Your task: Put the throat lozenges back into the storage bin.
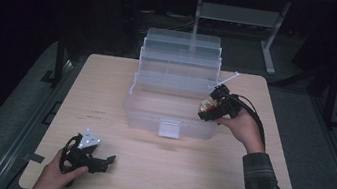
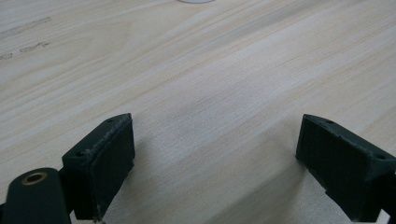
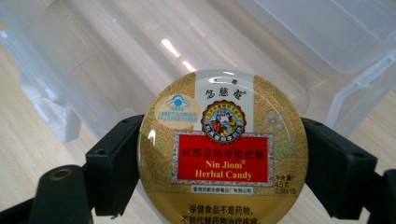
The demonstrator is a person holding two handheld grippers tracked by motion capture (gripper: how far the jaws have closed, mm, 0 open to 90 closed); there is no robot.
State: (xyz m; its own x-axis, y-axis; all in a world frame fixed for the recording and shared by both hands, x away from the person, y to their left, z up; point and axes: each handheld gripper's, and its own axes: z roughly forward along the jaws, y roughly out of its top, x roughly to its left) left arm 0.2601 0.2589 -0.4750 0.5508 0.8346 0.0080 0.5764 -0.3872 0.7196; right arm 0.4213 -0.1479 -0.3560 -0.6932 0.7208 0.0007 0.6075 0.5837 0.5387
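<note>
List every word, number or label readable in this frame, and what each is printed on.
All on the lid of the round candy tin clamped in the right gripper:
"Nin Jiom"
"Herbal Candy"
"45" by the right rim, faint.
Chinese lines, the blue badge and the small print: too small to read.
The clear storage box shows no text.

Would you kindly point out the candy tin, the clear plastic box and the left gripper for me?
candy tin (image 3: 223,154): right gripper view, on the red label of its lid.
clear plastic box (image 1: 169,128): high view, on its front latch.
left gripper (image 1: 107,158): high view, between its open fingertips.
</note>
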